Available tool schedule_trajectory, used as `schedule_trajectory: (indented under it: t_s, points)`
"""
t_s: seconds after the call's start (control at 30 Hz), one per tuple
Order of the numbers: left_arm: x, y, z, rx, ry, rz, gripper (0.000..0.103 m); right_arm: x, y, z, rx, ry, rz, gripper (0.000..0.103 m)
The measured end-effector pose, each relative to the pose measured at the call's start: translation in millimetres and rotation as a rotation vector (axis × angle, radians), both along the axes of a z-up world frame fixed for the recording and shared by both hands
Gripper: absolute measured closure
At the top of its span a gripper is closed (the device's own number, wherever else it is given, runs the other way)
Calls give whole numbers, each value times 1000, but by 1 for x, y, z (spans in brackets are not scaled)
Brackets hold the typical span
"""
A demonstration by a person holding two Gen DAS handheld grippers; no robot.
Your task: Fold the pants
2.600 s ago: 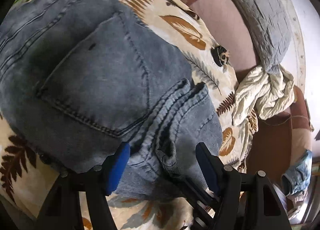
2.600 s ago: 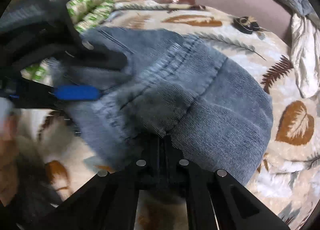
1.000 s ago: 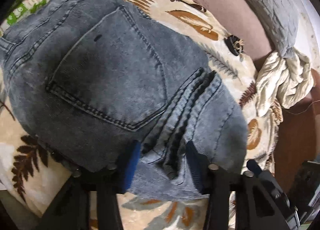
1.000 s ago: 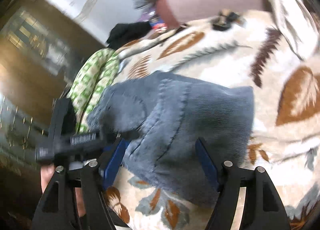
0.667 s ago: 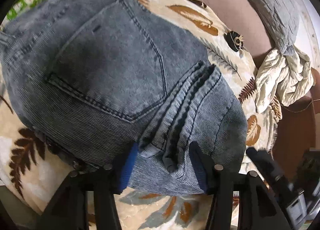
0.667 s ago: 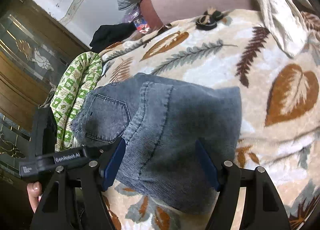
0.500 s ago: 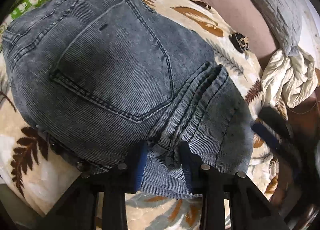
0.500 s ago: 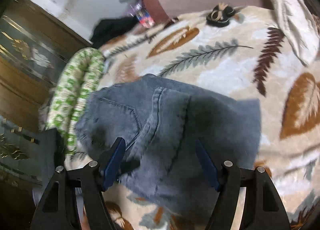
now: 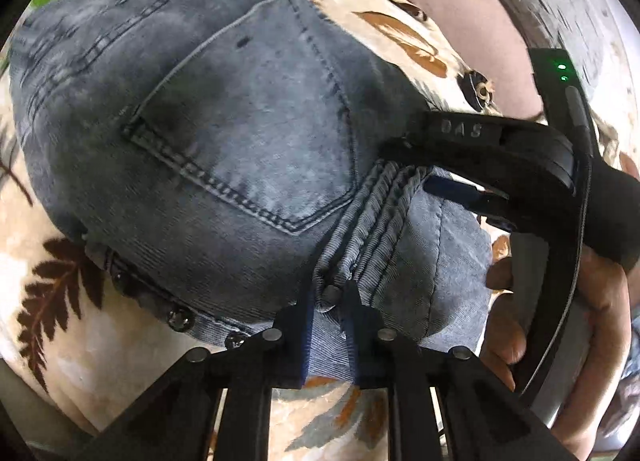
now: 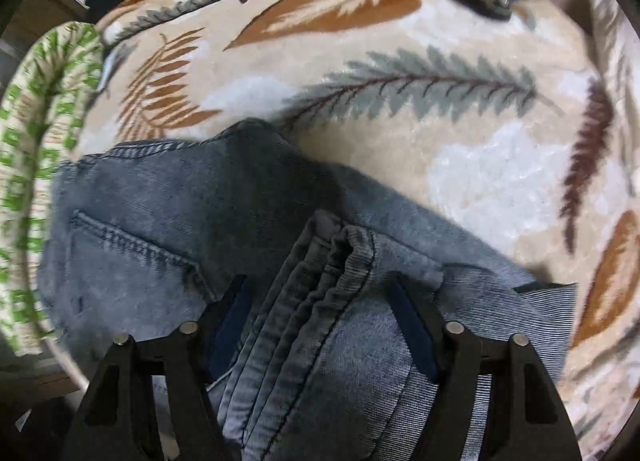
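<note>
Left gripper [image 9: 326, 313] has just closed, pinching the pants [image 9: 240, 133] seam ridge at their near edge. Only the left view shows the right hand [image 9: 560, 321]. Right gripper [image 10: 320, 321], jaws half open and just narrowing, straddles the seam bunch untouched.

A home bedroom or living room: a plush leaf-patterned blanket [image 10: 400, 149] covers soft furniture, with a green-and-white patterned cushion [image 10: 36, 165], a grey quilted pillow [image 9: 560, 1] and loose clothing around it.

Your light is dim, warm and indoor, with no glare. Both views bulge, black-vignetted corners. Right wrist view is motion-smeared, worst on the green-and-white patterned cloth [image 10: 36, 165] at left. Left wrist view's sharper; the faded grey-blue denim pants [image 9: 240, 133] darken in shadow mid-pocket.
</note>
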State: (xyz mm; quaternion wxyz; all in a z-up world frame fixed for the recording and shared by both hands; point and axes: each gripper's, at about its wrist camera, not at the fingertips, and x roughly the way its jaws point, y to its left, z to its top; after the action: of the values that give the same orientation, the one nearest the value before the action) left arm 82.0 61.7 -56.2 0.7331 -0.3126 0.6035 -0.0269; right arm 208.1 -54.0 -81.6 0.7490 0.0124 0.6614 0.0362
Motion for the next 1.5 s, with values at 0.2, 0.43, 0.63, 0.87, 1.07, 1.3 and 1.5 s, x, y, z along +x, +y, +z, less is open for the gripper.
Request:
schedule_trajectory:
  t_s: [0.2,0.43,0.63,0.87,1.07,1.3,1.5]
  points:
    - [-1,1,-6,0,31,7,81,-10,-2,15,27,-16,-24,84]
    - [0,7,7,-21,-24,45,37,-11,-14,26,95,-22,-4,87]
    - [12,-11,7,84,-70,-17,42,3,-15,19,121,16,-8,80]
    - [6,-17,10,137,-83,-47,93,-1,-17,26,139,-15,-31,92]
    - [-18,-10,35,143,-156,-30,94,-11,-7,65,208,-104,-1,101]
    - [-9,-1,4,49,-9,-7,82,-8,2,40,214,-36,29,88]
    - [-6,-2,10,54,-31,-12,68,-22,6,54,248,-93,47,47]
